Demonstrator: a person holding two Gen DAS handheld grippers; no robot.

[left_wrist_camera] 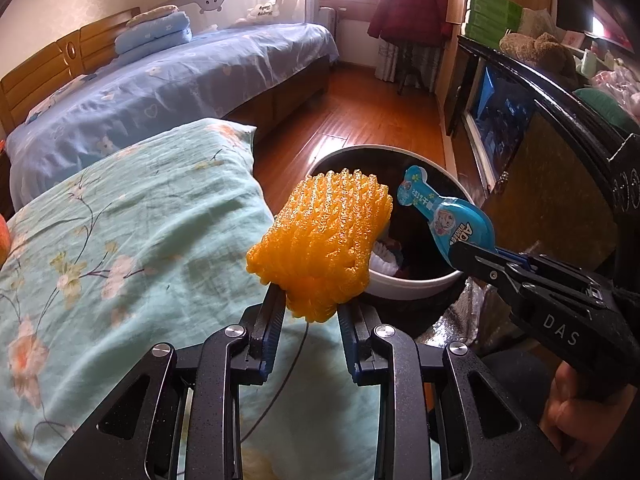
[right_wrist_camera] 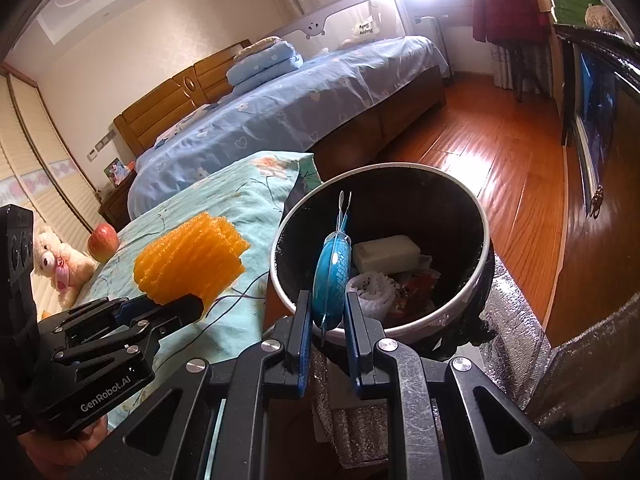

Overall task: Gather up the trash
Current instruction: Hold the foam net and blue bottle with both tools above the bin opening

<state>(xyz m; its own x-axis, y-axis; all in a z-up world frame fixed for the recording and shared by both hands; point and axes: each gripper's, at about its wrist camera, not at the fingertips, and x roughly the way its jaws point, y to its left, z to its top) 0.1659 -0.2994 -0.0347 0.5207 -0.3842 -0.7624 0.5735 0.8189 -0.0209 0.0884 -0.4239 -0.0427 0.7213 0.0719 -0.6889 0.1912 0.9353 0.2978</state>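
The orange foam net (left_wrist_camera: 320,240) sits clamped at its lower end between the fingers of the left gripper (left_wrist_camera: 312,312), held above the edge of the floral quilt (left_wrist_camera: 120,220), just beside the bin (left_wrist_camera: 412,284). In the right wrist view the net (right_wrist_camera: 190,262) shows as a ribbed roll over the quilt (right_wrist_camera: 232,200), with the left gripper (right_wrist_camera: 176,308) closed on its base.

The blue wrapper (left_wrist_camera: 444,212), a lollipop-shaped pack with cartoon print, is pinched at its round end by the right gripper (left_wrist_camera: 472,258) and hangs over the bin's mouth. Seen edge-on from the right wrist, the wrapper (right_wrist_camera: 332,276) stands upright between the narrow fingers of the right gripper (right_wrist_camera: 326,320), its thin stem pointing up over the bin (right_wrist_camera: 476,272).

The bin is round, black inside with a white rim. It holds a white block (right_wrist_camera: 386,254), a white foam net (right_wrist_camera: 372,286) and some reddish scraps (right_wrist_camera: 416,284).

Further out on the quilt lie an apple (right_wrist_camera: 103,242) and a teddy bear (right_wrist_camera: 60,264). Beyond is a bed (left_wrist_camera: 160,92) with blue sheets on a wood floor (left_wrist_camera: 360,112), and a red coat (left_wrist_camera: 412,4) hangs near the window.
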